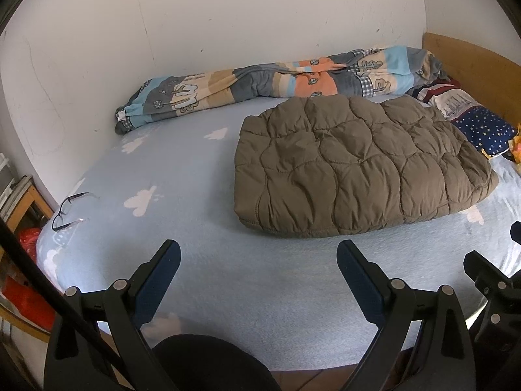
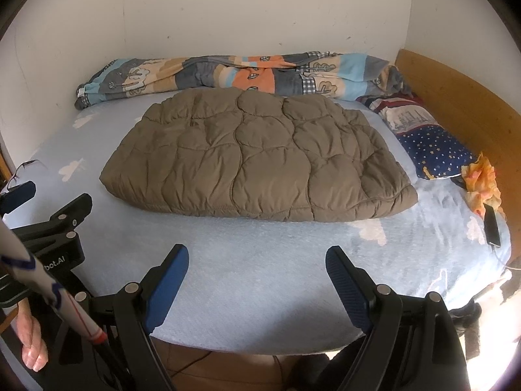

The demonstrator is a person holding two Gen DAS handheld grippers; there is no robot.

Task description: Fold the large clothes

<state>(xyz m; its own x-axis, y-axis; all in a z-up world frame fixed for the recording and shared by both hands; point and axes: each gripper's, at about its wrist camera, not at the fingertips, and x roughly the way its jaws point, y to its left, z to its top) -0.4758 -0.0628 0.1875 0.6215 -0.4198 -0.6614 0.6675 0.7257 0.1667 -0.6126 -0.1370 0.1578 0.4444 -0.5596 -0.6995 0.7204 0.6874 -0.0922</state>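
Quilted jacket [image 2: 257, 159], folded, mid-bed [image 2: 260, 293]; both grippers' jaws wide, empty. Risk: puffy layers springing open if pinched shallowly.

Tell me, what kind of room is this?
Most likely a bedroom: a bed with a cloud-print sheet, a wooden headboard, a star-patterned pillow, and a rolled-up striped duvet against the wall.

White wall [image 1: 228, 16] across top of frame, scuffed, few dark marks. Bed [image 2: 260, 293] fills middle, pale blue sheet with white clouds. Wooden headboard [image 2: 456, 104] upper right. Wooden shelf frame [image 1: 29, 202] at left edge, red stuff inside. Brownish floor [image 2: 211, 368] strip at bottom. Bright sunlight hitting lower right corner in right wrist view.
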